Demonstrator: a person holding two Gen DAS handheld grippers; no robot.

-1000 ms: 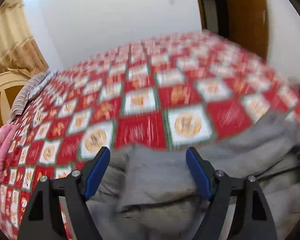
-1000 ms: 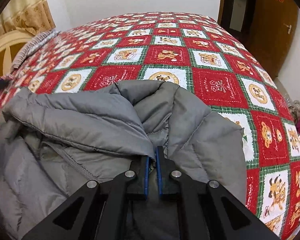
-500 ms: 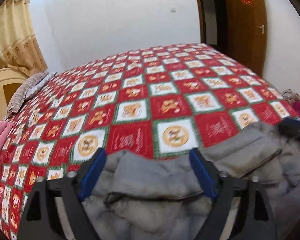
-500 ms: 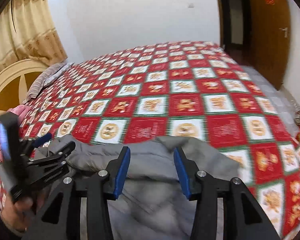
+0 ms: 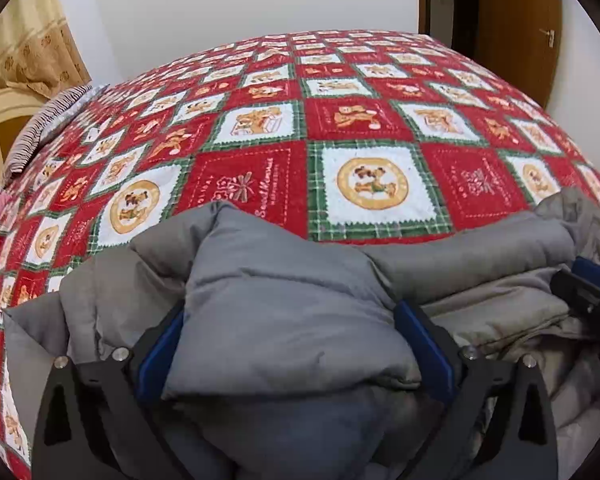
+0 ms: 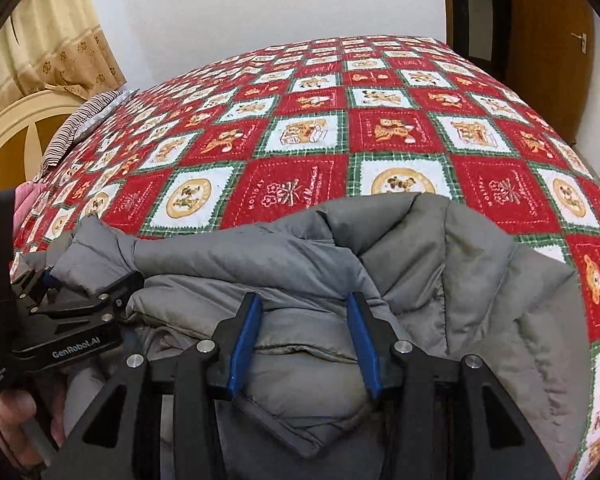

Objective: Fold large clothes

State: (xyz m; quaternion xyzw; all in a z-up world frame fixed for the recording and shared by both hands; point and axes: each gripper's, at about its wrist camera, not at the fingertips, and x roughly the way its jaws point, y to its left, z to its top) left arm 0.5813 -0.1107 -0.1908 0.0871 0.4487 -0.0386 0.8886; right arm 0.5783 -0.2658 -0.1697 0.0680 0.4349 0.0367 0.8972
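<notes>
A grey padded jacket lies bunched at the near edge of the bed, on its red, white and green patchwork cover, and everything else is placed from it here. The left gripper sits low over the jacket's left part, its blue-padded fingers spread very wide and opening; a thick puffy fold of the jacket bulges up between them and fills the gap from pad to pad. It touches both pads, but whether they press on it cannot be told from the pictures. The right gripper hovers over the middle of the jacket, its fingers roughly half apart, with quilted fabric and a seam lying in the gap; the pads do not pinch it. In the right wrist view the left gripper shows at the jacket's left end, with a hand below it on the handle. Beyond the jacket the bed cover stretches away to a white wall. Far to the jacket's left are a striped pillow, a cream headboard and a beige curtain; far to its right stands a brown door.
</notes>
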